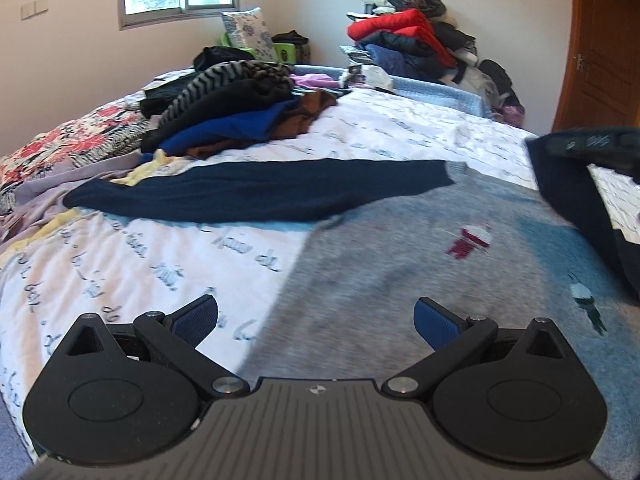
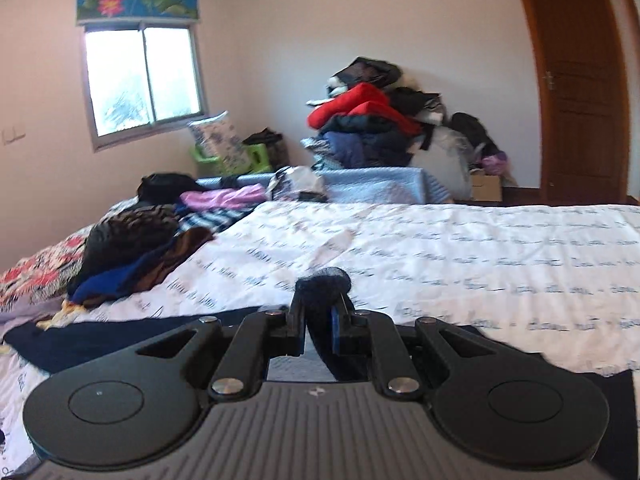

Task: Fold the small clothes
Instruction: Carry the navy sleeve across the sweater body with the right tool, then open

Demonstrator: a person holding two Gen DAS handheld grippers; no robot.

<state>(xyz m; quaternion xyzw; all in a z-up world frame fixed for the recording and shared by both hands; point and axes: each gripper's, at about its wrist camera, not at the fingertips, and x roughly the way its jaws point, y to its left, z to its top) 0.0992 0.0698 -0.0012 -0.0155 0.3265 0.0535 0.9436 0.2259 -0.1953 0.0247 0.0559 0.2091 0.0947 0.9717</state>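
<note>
Nearest the lens, the left tool (image 1: 316, 320) hangs with its blue pads spread wide and nothing between them, over the grey body of a sweater (image 1: 420, 248) lying flat on the bed (image 1: 400, 128); the right tool (image 2: 318, 316) is pinched tight on a wad of dark navy knit, seemingly the cuff of the right sleeve (image 1: 576, 192), which rises off the sheet at the sweater's right side; the left sleeve (image 1: 260, 192) lies stretched straight out across the sheet, not yet brought in; so the fold looks barely begun, one sleeve in hand and apparently on its way over the body, with the other sleeve and the body folds left to do; a pile (image 1: 240, 108) of loose clothes beyond also looks unfolded; as for writing, the sheet carries rows of cursive script too blurred to read, the sweater shows small knitted figures but no legible label, and faint marks on the right tool's casing cannot be made out.
</note>
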